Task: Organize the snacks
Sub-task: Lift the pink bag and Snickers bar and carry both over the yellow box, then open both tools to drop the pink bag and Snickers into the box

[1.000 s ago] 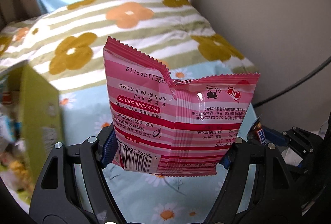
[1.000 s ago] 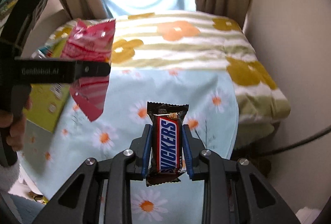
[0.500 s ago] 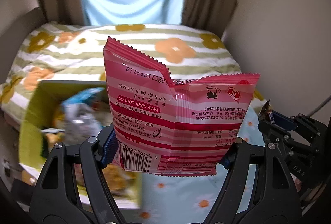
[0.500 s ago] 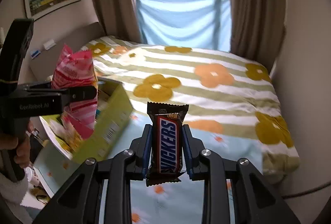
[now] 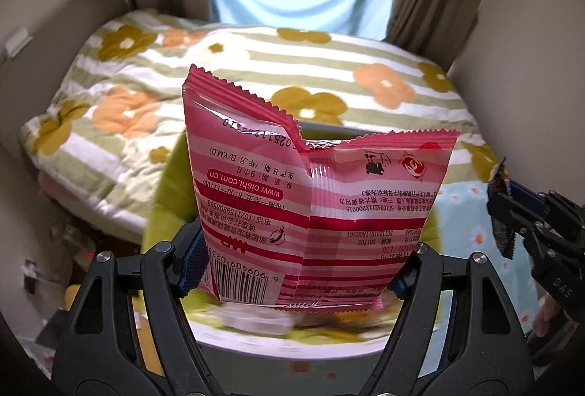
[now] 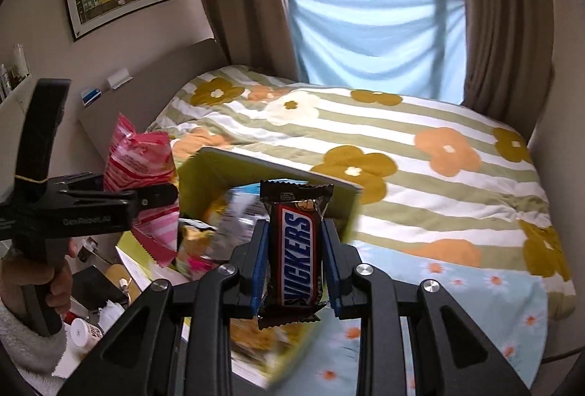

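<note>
Both loads are not yet dropped: the left gripper (image 5: 292, 271) clamps a pink snack bag (image 5: 314, 209) and the right gripper (image 6: 295, 271) a chocolate bar (image 6: 295, 250), each above the part-filled green box (image 6: 343, 198).

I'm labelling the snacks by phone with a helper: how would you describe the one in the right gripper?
Start at the flowered bed, then the yellow-green box at its near edge. Just above the box, the right gripper clamps a Snickers bar upright: small and dark brown, unlike the larger pink-striped bag in the left gripper.

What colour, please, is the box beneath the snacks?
Yellow-green box, best seen in the right wrist view.
</note>
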